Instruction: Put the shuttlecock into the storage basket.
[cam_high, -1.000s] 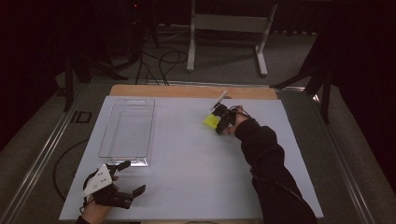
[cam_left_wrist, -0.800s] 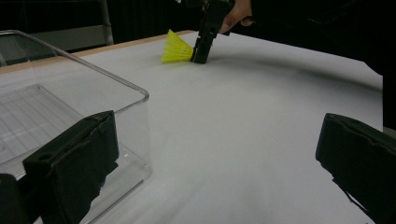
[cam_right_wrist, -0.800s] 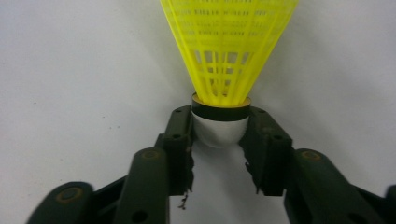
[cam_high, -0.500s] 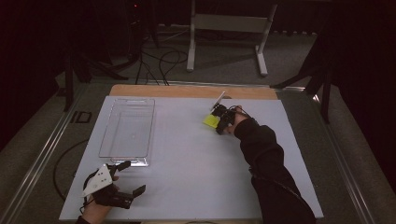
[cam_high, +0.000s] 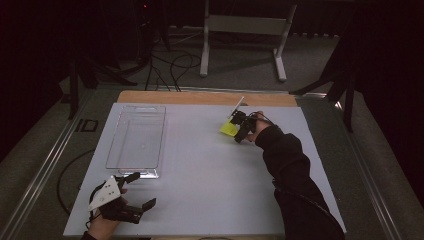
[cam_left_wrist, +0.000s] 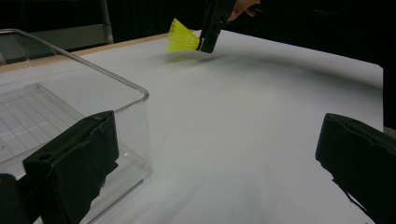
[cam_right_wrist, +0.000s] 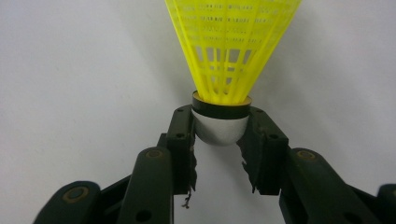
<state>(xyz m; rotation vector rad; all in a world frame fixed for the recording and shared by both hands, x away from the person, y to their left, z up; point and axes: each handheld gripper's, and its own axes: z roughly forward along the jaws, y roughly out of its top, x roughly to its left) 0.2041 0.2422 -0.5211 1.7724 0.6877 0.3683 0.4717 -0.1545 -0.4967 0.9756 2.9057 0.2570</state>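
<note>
A yellow plastic shuttlecock (cam_right_wrist: 231, 46) with a white cork and black band lies low over the white table sheet (cam_high: 210, 175), right of centre toward the back. My right gripper (cam_right_wrist: 219, 126) is shut on its cork, one pad pressing on each side, and the skirt points away from the jaws. The high view has the shuttlecock (cam_high: 228, 128) just left of the right gripper (cam_high: 237, 131). The left gripper view has the shuttlecock (cam_left_wrist: 182, 39) far off, with the right gripper (cam_left_wrist: 211, 32) on it. My left gripper (cam_high: 141, 190) rests open at the front left with nothing between its jaws.
A clear plastic tray (cam_high: 161, 150) with nothing in it stands at the left of the sheet, just beyond my left gripper; its near corner (cam_left_wrist: 135, 93) is close to the left jaw. A wooden strip (cam_high: 200, 97) edges the table's back. A metal stand (cam_high: 245, 25) is on the floor behind.
</note>
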